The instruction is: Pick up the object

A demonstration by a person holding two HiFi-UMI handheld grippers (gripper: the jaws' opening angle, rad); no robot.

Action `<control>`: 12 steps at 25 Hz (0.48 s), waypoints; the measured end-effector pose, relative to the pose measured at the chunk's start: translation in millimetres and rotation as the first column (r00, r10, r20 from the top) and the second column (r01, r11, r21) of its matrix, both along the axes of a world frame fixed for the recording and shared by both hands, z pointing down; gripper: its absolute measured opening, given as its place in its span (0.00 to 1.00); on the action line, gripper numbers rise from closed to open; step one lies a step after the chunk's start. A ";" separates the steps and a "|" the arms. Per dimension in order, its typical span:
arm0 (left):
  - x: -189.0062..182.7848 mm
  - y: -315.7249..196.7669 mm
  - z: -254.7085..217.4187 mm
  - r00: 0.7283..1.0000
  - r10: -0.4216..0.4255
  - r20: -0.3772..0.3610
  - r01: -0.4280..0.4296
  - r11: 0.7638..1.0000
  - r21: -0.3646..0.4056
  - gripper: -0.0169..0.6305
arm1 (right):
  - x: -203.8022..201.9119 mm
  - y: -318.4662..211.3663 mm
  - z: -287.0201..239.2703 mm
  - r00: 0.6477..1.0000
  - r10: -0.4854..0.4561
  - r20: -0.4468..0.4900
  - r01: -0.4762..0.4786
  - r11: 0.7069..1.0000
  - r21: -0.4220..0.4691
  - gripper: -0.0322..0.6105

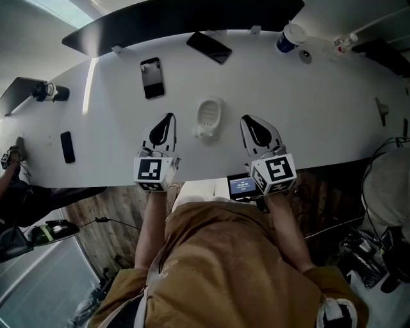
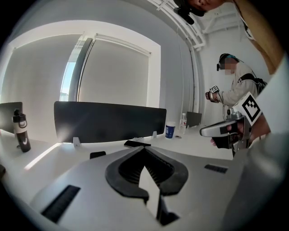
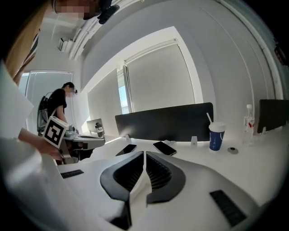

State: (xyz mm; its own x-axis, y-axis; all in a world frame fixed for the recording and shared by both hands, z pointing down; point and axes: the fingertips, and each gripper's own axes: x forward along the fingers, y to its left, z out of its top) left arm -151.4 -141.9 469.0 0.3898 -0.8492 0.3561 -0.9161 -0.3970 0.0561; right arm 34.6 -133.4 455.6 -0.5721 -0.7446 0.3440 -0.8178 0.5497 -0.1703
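Note:
A white, dish-shaped object [image 1: 209, 118] lies on the white table [image 1: 320, 122], between my two grippers and touched by neither. My left gripper [image 1: 168, 119] rests just left of it, jaws shut and empty. My right gripper [image 1: 246, 120] sits just right of it, also shut with nothing held. In the left gripper view the jaws [image 2: 144, 149] meet at the tips, and the right gripper [image 2: 224, 129] shows off to the side. The right gripper view shows its jaws [image 3: 144, 154] pressed together. The object is out of sight in both gripper views.
Two black phones [image 1: 152, 77] [image 1: 209, 47] lie beyond the object, and a small black device [image 1: 67, 147] sits at far left. A blue cup [image 1: 291, 37] and a dark bottle [image 1: 50, 92] stand near a black divider [image 1: 186, 19]. Another person [image 2: 237, 85] stands nearby.

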 end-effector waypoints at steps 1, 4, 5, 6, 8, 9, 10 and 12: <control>0.3 -1.3 2.4 1.000 0.001 0.002 -0.001 1.000 -0.004 0.03 | -2.0 0.1 3.4 1.000 -0.006 -0.006 0.006 1.000 -0.013 0.07; 0.4 -3.0 11.3 1.000 -0.003 0.007 0.003 1.000 -0.027 0.03 | -5.2 -2.9 18.4 1.000 -0.005 0.022 0.006 0.998 -0.058 0.07; 1.1 -3.0 15.7 1.000 -0.003 0.007 0.003 0.999 -0.039 0.03 | -5.1 -3.9 26.2 0.999 0.000 0.038 0.003 0.997 -0.083 0.07; 1.5 -2.8 20.1 1.000 -0.002 0.005 0.003 0.999 -0.051 0.03 | -5.4 -4.5 34.3 0.999 0.005 0.052 0.001 0.994 -0.113 0.07; 0.0 -1.9 26.8 1.000 -0.003 0.000 0.003 0.997 -0.073 0.03 | -9.4 -5.4 45.9 0.997 0.006 0.079 0.006 0.988 -0.152 0.07; -0.7 -1.2 29.4 1.000 -0.002 -0.003 0.002 0.997 -0.082 0.03 | -12.0 -5.5 48.7 0.996 0.001 0.092 0.014 0.988 -0.156 0.07; -0.3 -0.1 32.0 1.000 0.002 -0.007 -0.003 0.996 -0.090 0.03 | -13.8 -5.2 50.5 0.995 -0.004 0.102 0.020 0.988 -0.156 0.07; 1.6 2.2 37.8 1.000 0.020 -0.008 -0.020 0.994 -0.105 0.03 | -14.8 -3.7 55.7 0.994 -0.011 0.105 0.028 0.987 -0.160 0.07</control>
State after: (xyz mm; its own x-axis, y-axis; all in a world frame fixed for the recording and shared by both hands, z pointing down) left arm -149.8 -139.7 506.9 0.4092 -0.7992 0.4402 -0.9075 -0.4068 0.1049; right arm 19.7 -137.0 511.3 -0.6249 -0.6722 0.3969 -0.7804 0.5239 -0.3413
